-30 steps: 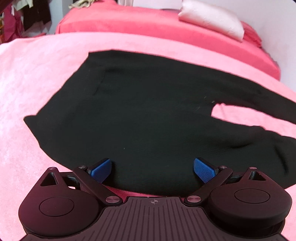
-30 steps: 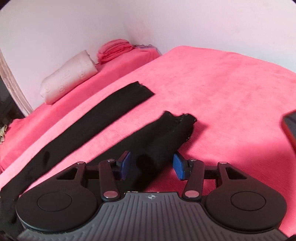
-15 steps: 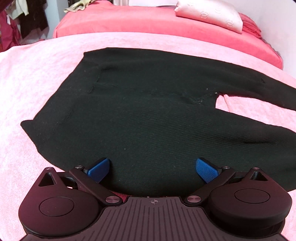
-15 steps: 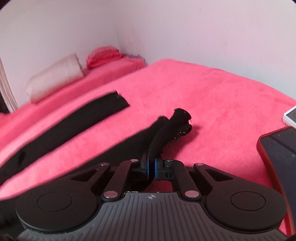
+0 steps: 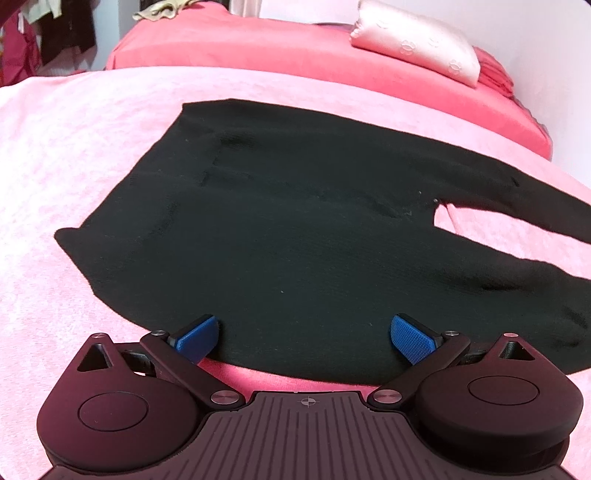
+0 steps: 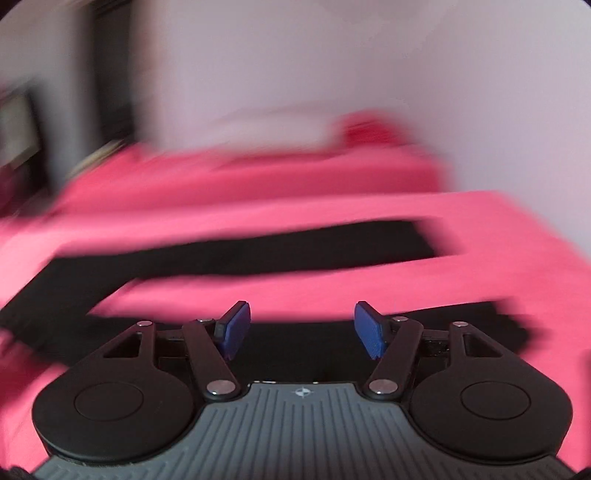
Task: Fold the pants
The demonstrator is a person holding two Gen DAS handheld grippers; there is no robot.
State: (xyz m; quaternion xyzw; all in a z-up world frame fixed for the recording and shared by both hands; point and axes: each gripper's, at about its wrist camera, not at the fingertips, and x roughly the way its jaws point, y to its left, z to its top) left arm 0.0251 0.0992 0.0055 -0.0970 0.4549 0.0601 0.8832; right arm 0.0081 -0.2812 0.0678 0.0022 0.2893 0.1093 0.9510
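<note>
Black pants [image 5: 295, 229] lie flat on a pink blanket [image 5: 74, 155], waist to the left, two legs running off to the right. My left gripper [image 5: 304, 338] is open, its blue pads [image 5: 195, 338] at the near edge of the seat part, holding nothing. The right wrist view is blurred: the far leg [image 6: 258, 254] stretches across the blanket, and the near leg [image 6: 480, 317] lies flat just in front of and under my right gripper [image 6: 303, 330], which is open and empty.
A raised pink bed [image 5: 295, 48] runs along the back with a white pillow [image 5: 413, 40] and folded pink cloth [image 5: 495, 70]. A white wall [image 6: 369, 66] stands behind. Clothes hang at the far left [image 5: 55, 33].
My right gripper was shut on the near leg's cuff half a second ago; now it is open, the leg lies flat, and the view has swung fast. The left gripper has barely moved.
</note>
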